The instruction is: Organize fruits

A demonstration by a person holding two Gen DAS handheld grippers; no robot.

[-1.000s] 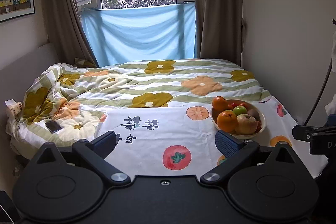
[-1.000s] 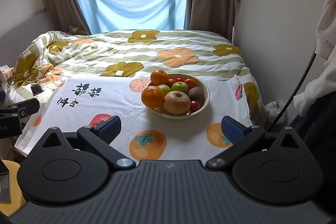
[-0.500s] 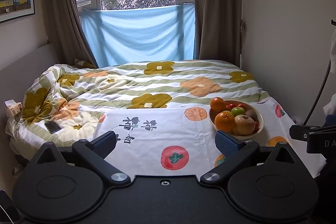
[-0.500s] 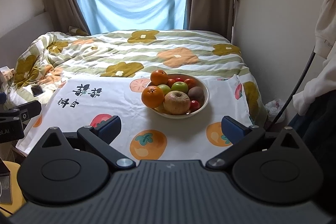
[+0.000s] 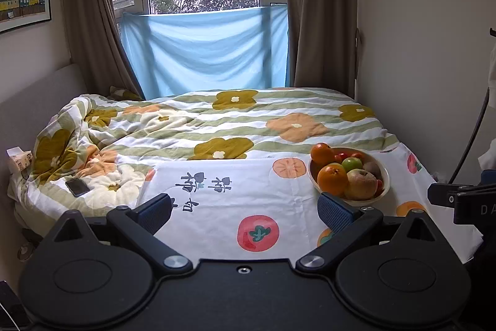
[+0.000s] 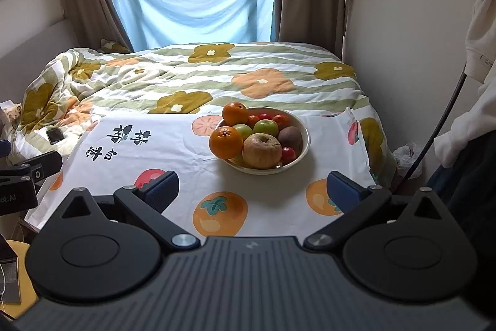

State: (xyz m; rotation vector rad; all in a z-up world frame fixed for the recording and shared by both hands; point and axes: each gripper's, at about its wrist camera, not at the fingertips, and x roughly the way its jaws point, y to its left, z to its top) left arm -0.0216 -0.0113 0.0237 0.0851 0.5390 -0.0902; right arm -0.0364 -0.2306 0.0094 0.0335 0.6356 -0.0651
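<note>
Round glossy bowl [image 6: 302, 131] of smooth fruit at your right gripper's [image 6: 252, 186] twelve o'clock, both grippers' ribbed blue pads [image 5: 333, 210] spread, released, empty.

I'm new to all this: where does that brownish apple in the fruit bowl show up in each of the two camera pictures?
Left wrist view: the apple sits right of centre, at the bowl's near side, beside an orange.
Right wrist view: the apple sits near the middle, again at the bowl's near side.
Shared landmark: the blue cloth under the window, top centre in both.
</note>
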